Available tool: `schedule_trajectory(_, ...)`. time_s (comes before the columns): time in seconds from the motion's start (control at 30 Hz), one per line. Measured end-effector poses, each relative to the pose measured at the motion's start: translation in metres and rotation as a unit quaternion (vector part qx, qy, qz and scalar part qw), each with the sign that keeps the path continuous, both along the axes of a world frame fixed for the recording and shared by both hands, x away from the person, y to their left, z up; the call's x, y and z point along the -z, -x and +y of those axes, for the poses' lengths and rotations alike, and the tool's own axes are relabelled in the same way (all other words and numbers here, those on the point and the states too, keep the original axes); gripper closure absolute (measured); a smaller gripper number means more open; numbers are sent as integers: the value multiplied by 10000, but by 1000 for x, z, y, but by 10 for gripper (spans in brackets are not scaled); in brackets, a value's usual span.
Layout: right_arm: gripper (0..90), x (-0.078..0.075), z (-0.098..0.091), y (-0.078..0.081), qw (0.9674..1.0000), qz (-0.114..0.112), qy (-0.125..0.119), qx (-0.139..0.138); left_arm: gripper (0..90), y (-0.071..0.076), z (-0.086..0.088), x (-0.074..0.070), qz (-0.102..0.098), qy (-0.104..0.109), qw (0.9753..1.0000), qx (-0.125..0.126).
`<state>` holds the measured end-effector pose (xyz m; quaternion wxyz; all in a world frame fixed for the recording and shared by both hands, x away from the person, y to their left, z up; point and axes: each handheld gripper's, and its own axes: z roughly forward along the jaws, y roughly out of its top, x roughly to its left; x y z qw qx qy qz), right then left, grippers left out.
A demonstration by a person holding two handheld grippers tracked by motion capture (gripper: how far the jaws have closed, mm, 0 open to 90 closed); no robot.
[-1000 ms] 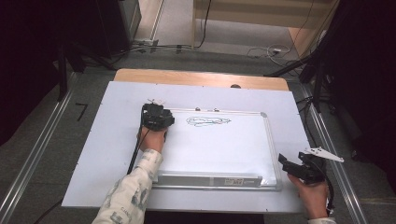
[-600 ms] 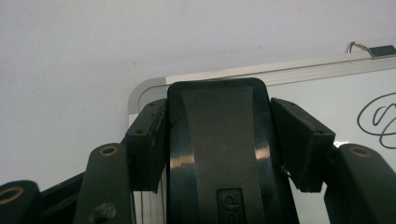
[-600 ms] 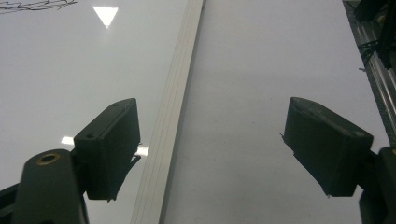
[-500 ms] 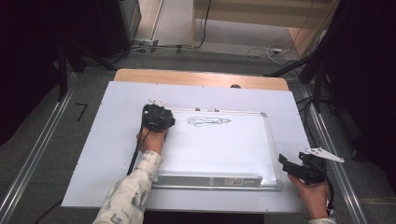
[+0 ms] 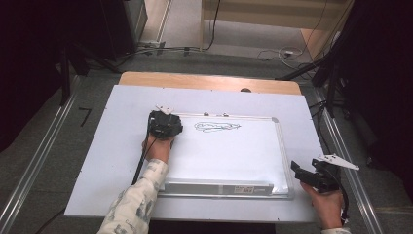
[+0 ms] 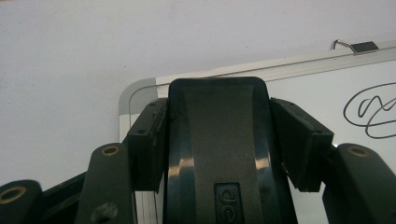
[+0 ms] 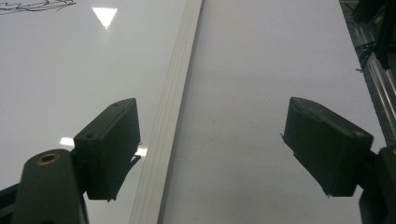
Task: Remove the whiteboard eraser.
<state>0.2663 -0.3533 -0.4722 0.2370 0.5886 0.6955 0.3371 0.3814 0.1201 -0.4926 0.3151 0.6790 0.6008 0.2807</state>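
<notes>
Left gripper (image 5: 164,124): rests at the whiteboard's far left corner; in the left gripper view its jaws are clamped on a black eraser (image 6: 218,149), pads pressed to both sides of it.
Eraser: a wide black block with a small moulded logo, standing between the pads, its far end over the board's rounded corner.
Whiteboard (image 5: 229,156): lies flat in the middle of the table (image 5: 97,161), silver-framed, long side toward the person.
Scribble (image 5: 216,127): dark looping marker lines near the board's far edge, just right of the eraser.
Right gripper (image 5: 298,171): held off the board's near right corner, jaws spread wide with nothing between them; below them run the board's right frame strip (image 7: 175,107) and bare table.
</notes>
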Motion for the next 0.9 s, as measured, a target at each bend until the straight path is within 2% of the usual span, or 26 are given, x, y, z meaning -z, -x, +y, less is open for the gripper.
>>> schedule_trajectory(0.2, 172, 0, 0, 0, 10000, 9, -2, 21, 407, 0, 1, -1, 12, -1, 9999, 112)
schedule_trajectory(0.73, 171, 0, -1, 0, 10000, 1, -7, 32, 406, 1, 0, -2, 78, 135, 9997, 199)
schedule_trajectory(0.9, 172, 0, 0, 0, 10000, 1, -4, 22, 407, 2, -3, -1, 23, 42, 9998, 190)
